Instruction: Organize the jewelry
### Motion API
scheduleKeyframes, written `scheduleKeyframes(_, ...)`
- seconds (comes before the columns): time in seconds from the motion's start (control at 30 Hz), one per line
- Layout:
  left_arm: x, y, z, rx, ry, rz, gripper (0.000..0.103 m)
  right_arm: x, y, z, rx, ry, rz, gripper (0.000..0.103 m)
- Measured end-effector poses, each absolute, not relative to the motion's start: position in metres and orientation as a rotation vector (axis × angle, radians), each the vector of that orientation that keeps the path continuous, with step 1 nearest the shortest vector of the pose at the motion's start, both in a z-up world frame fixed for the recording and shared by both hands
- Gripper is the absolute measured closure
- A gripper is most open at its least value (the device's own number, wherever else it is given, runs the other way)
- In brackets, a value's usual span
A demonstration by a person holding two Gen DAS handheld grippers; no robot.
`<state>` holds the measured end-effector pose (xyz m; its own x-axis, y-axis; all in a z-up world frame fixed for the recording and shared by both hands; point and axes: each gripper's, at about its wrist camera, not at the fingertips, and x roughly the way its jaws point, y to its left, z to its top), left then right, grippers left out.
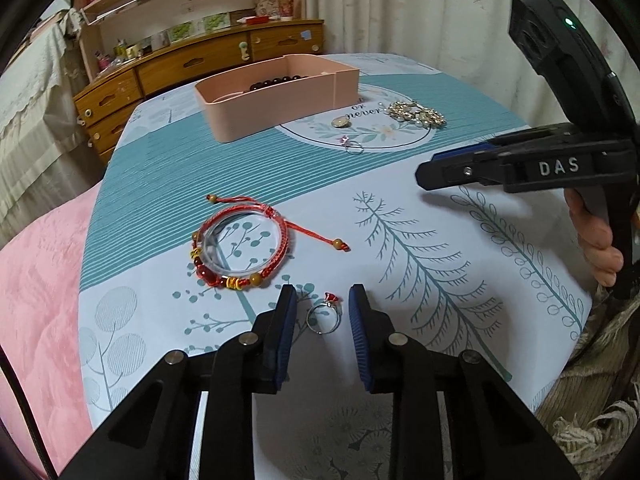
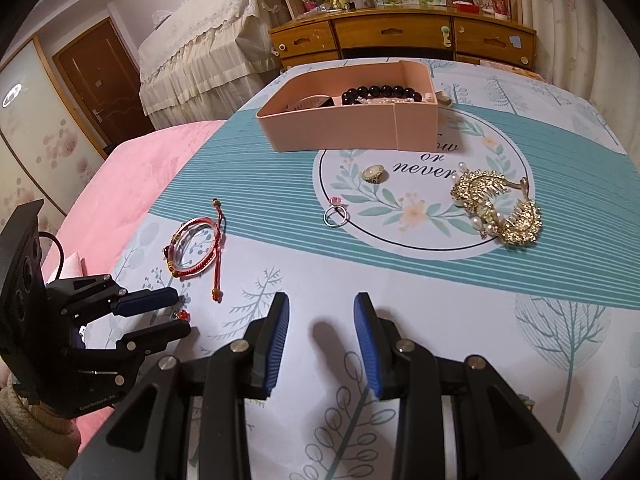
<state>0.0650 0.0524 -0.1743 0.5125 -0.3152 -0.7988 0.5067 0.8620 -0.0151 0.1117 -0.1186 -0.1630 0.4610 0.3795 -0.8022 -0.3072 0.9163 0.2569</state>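
1. The tablecloth (image 1: 400,184) is the biggest surface here: a smooth printed sheet with teal stripes and leaf drawings, flat and probably a little slick. A thin ring lying on it gives the fingers little to bite, so I judge the left gripper (image 1: 322,294) should go down until its tips almost brush the cloth before it closes.
2. The pink box (image 1: 256,110) is a shallow, matte, rounded rectangle that looks like plastic. It stands well apart at the far end of the cloth, with dark round beads (image 2: 380,91) already inside. It is the likely home for the rest.
3. The right gripper (image 2: 322,300) is spread wide over bare cloth, holding nothing and near no piece.
4. The gold hair combs (image 2: 498,208) are spiky, glittering and set with pearls, and they lie on the round motif.
5. The red bracelet (image 1: 244,246) is braided cord with amber and red beads. It rings a clear glassy bangle just beyond the left fingers — close enough that a sloppy approach could snag its loose tail.
6. The small gold ring (image 2: 374,173) and a silver ring with a pink stone (image 2: 335,212) sit on the motif, near each other.
7. The ring with the red stone (image 1: 326,314) is a thin, shiny metal hoop lying on the cloth between the left gripper's released, ribbed blue pads (image 1: 286,328), touched by neither. Closing slowly and centred on the band, rather than on the stone, should keep it from skittering out.
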Motion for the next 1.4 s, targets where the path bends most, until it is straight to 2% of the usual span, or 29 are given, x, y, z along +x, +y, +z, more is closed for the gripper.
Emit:
scheduleKeyframes(0.3,0.066,0.052,-0.174,0.224,0.919,-0.493,0.079,0.145,-0.108,-0.158,0.027,0.997,0.381,0.069)
scheduleKeyframes(0.33,0.065,0.052,-0.174,0.223,0.920,-0.491,0.080,0.151,-0.105,-0.159,0.016,1.004,0.386,0.069)
scheduleKeyframes(0.37,0.065,0.052,-0.174,0.220,0.921,-0.492,0.088,0.156,-0.102,-0.160,0.006,1.008,0.390,0.069)
scheduleKeyframes(0.4,0.065,0.052,-0.174,0.216,0.925,-0.489,0.090,0.160,-0.100,-0.162,-0.007,1.014,0.390,0.069)
scheduleKeyframes(0.9,0.068,0.064,-0.174,0.091,0.948,-0.505,0.092,0.177,-0.067,-0.171,-0.164,0.968,0.315,0.067)
scheduleKeyframes(0.97,0.068,0.065,-0.174,0.090,0.947,-0.505,0.092,0.175,-0.064,-0.171,-0.186,0.959,0.309,0.069)
scheduleKeyframes(1.0,0.068,0.065,-0.174,0.089,0.947,-0.505,0.092,0.174,-0.064,-0.171,-0.182,0.958,0.317,0.072)
scheduleKeyframes(1.03,0.068,0.066,-0.174,0.087,0.947,-0.505,0.092,0.174,-0.065,-0.171,-0.185,0.955,0.313,0.081)
scheduleKeyframes(1.07,0.069,0.066,-0.173,0.082,0.947,-0.505,0.096,0.174,-0.065,-0.170,-0.184,0.956,0.312,0.087)
scheduleKeyframes(1.1,0.069,0.067,-0.173,0.078,0.951,-0.505,0.097,0.173,-0.066,-0.170,-0.179,0.958,0.314,0.089)
scheduleKeyframes(1.2,0.071,0.070,-0.173,0.059,0.958,-0.498,0.097,0.173,-0.072,-0.169,-0.142,0.969,0.326,0.090)
scheduleKeyframes(1.27,0.072,0.072,-0.172,0.043,0.960,-0.496,0.097,0.174,-0.082,-0.165,-0.082,0.982,0.350,0.095)
scheduleKeyframes(1.4,0.076,0.084,-0.165,-0.041,0.960,-0.506,0.098,0.173,-0.101,-0.153,0.019,0.988,0.378,0.095)
